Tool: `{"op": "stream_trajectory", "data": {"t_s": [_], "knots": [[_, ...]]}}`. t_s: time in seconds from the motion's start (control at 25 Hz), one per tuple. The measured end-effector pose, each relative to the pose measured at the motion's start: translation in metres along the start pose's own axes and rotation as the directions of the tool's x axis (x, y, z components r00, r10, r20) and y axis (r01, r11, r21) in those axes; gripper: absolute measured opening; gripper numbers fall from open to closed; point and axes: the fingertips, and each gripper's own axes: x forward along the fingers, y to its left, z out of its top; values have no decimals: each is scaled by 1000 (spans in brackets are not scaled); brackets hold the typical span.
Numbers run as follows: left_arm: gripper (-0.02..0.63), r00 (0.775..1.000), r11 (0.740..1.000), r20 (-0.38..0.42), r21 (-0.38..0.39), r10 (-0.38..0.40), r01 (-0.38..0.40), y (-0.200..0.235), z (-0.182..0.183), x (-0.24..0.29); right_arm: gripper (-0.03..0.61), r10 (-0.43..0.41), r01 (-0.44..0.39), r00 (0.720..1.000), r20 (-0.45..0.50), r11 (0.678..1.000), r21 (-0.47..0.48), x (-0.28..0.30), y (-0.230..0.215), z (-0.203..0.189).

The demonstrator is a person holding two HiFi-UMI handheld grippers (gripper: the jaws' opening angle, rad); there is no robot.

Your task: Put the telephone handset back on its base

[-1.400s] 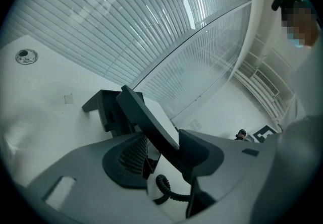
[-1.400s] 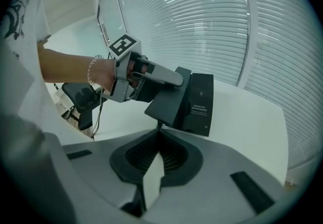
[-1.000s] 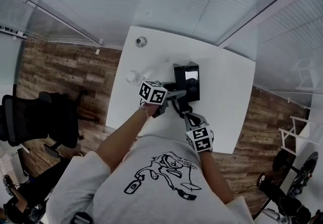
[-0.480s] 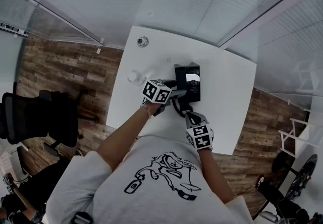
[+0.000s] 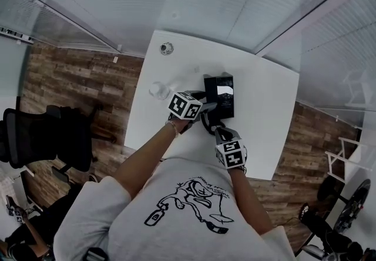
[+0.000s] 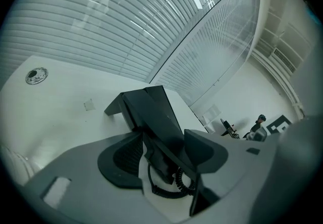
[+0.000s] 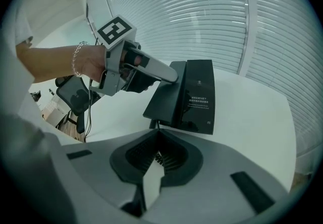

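Your left gripper [image 6: 164,156] jaws just spreading, handset [image 6: 154,140] loose between; back out straight, avoid cord [image 6: 169,188]. Right gripper [image 7: 156,161] pressed together; keep off base [image 7: 199,92].

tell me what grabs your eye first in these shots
A black telephone base sits mid white table, with both hand-held tools meeting at its near end. The left claw, whose jaws have just been opening and now gape wide, straddles the handset and its coiled cord. The right claw is shut.
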Motion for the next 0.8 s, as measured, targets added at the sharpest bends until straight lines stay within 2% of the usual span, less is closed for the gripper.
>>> {"op": "stream_trajectory", "data": {"t_s": [0.32, 0.8], "knots": [[252, 998, 999, -31, -10, 48, -48, 8, -4, 2, 5, 12, -11, 999, -32, 999, 35, 16, -1, -7], [235, 989, 990, -50, 27, 136, -135, 17, -9, 7, 3, 18, -14, 997, -68, 998, 67, 43, -10, -18]]}}
